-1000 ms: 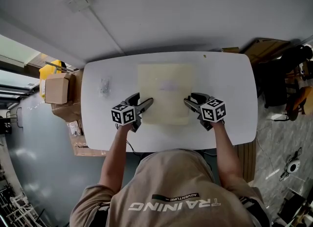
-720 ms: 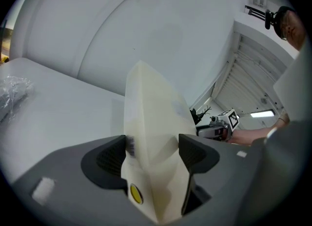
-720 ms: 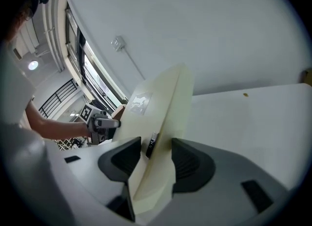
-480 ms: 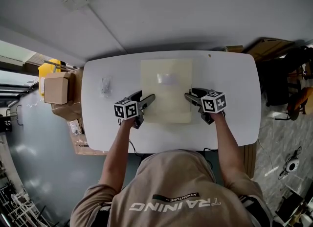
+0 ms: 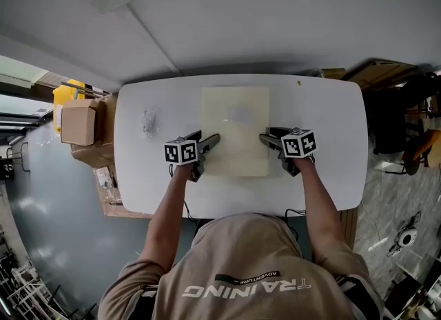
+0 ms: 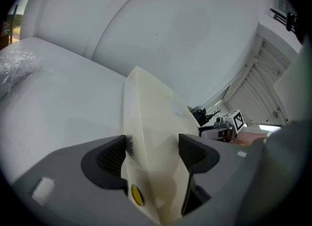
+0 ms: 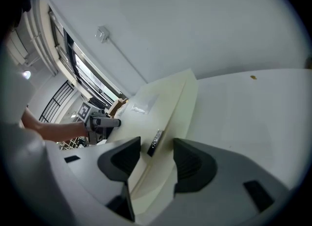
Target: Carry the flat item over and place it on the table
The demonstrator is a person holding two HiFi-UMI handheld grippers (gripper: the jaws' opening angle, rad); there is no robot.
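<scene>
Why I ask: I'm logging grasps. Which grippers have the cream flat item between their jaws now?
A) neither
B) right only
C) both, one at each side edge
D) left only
C: the flat item sits between the jaws of the left gripper at one side edge and of the right gripper at the other, as each gripper view shows.

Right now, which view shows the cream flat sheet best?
The head view: the whole cream sheet shows as a rectangle over the table, left gripper and right gripper clamping its sides. The left gripper view shows only a foreshortened edge between the jaws; the right gripper view, one edge and part of its face.
</scene>
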